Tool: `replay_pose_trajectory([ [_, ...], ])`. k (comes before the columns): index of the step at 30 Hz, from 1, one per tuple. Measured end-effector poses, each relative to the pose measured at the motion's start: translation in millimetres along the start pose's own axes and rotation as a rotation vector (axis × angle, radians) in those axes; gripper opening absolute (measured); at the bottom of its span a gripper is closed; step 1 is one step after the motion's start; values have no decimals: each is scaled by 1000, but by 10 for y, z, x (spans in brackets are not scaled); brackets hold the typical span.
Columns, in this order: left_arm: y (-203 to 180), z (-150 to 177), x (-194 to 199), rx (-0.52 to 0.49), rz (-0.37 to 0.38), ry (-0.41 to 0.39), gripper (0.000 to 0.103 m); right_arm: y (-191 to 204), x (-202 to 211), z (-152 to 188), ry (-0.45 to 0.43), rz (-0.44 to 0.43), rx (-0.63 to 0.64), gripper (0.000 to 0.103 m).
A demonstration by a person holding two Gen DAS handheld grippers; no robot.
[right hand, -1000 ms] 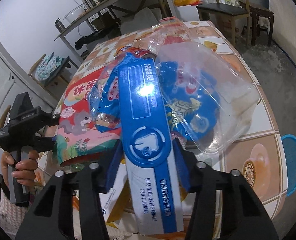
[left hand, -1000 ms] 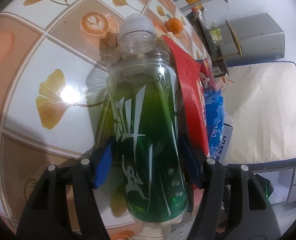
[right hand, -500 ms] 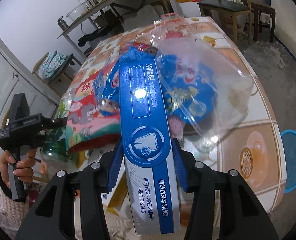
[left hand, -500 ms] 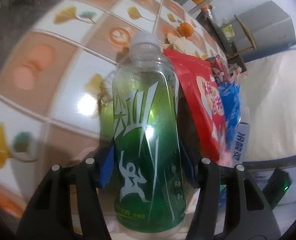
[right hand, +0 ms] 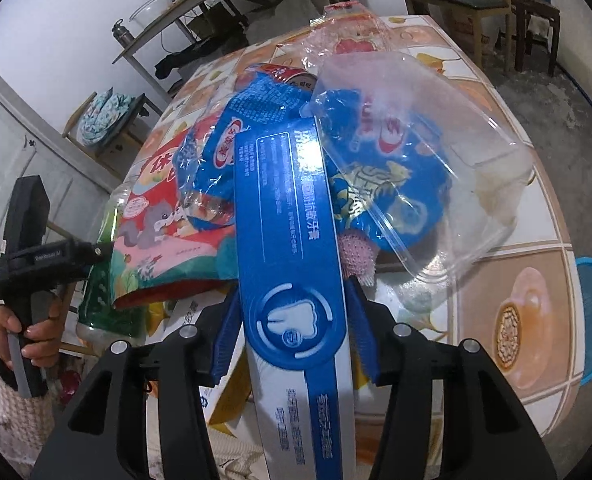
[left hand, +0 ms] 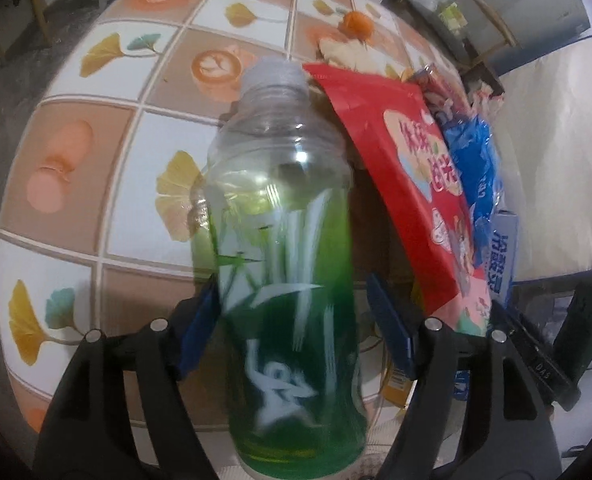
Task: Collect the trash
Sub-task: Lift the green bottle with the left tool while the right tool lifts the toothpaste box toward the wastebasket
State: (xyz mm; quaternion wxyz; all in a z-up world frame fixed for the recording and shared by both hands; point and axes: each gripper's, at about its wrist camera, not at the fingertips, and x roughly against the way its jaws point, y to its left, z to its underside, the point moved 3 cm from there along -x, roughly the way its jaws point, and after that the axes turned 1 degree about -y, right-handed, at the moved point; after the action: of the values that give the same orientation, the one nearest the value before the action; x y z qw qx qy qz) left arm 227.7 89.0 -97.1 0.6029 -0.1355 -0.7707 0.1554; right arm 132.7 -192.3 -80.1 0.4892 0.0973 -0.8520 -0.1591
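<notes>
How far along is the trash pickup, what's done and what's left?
Done: nothing visibly binned. In hand: the left tool is opening around the green bottle, a gap on one side; the right tool grips the blue toothpaste box. Left: the red snack bag, blue wrappers and clear plastic tray on the table.

Bottle [left hand: 284,264] left of snack bag [left hand: 407,168]

We see a worktop [left hand: 108,184] covered in a tiled print of ginkgo leaves and latte cups. On it lies a heap of trash: a red snack bag [left hand: 407,184], a blue crinkled wrapper [left hand: 475,168] and a clear plastic tray [right hand: 435,152] at the far side. Further back, an orange fruit [left hand: 353,24] sits by a pale crumpled wrapper [left hand: 347,54].
</notes>
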Motion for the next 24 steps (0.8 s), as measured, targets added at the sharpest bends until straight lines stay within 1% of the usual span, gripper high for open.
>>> replay_pose_trajectory([
  [3, 4, 22, -39, -10, -14, 2, 67, -1, -13, -13, -4, -6, -3, 49],
  [5, -8, 41, -30, -21, -3, -6, 58, 1, 3, -10, -10, -5, 0, 48],
  [9, 5, 73, 17, -17, -24, -29, 58, 41, 100, 17, -32, -8, 25, 47],
  [14, 65, 158, 193, 13, -13, -59, 57, 114, 296, 70, -76, -7, 55, 47],
  [19, 52, 324, 448, 0, -10, -118, 57, 158, 531, 121, -125, 3, 83, 46],
  [22, -12, 439, 626, -9, 8, -162, 57, 165, 657, 164, -144, -23, 85, 46],
  [24, -116, 517, 757, -32, 26, -198, 57, 175, 776, 200, -163, -53, 92, 46],
])
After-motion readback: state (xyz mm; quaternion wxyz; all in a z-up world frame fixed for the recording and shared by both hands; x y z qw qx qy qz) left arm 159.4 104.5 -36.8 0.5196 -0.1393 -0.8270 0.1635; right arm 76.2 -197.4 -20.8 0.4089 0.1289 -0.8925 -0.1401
